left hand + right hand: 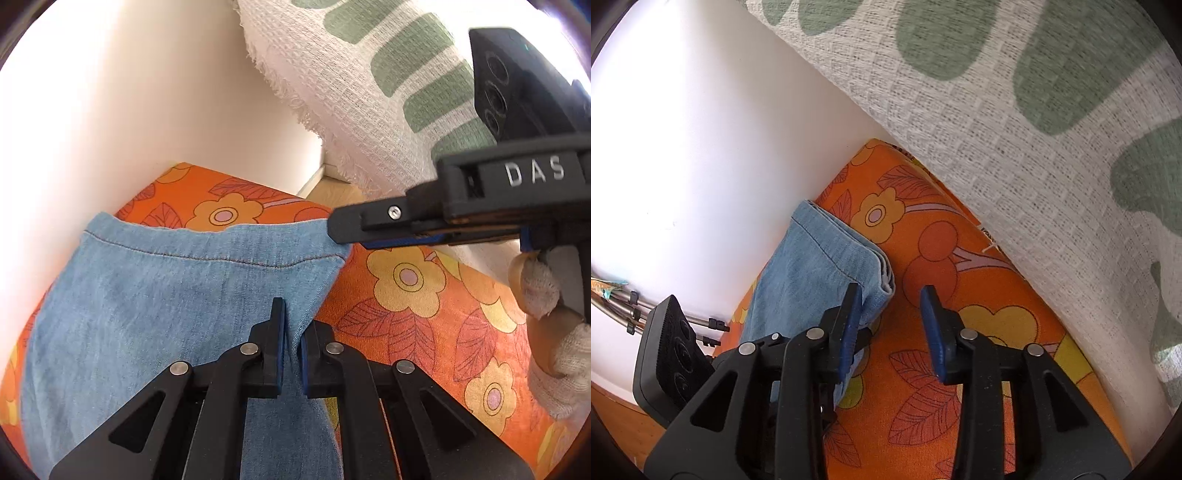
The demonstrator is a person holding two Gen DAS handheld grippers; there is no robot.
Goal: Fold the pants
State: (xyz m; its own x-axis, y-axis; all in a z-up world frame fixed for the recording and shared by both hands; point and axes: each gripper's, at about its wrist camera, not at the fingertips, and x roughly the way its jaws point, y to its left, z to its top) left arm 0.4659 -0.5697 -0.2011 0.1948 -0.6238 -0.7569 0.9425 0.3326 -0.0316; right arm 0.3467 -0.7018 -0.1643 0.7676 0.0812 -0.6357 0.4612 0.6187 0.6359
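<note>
Nearest in the left wrist view, the left gripper [291,345] is clamped on a raised ridge of the light blue denim pants [155,295], the cloth pinched between its blue pads. The pants lie on an orange flowered cloth [413,295], their stitched hem at the far end against a white wall [129,92]. To the right, the right gripper [892,325] stands with its jaws apart and nothing between them, its left finger just beside the folded hem corner. A gloved hand [546,310] holds it. Farther off hangs a white woven cloth with green patches [1015,147]
</note>
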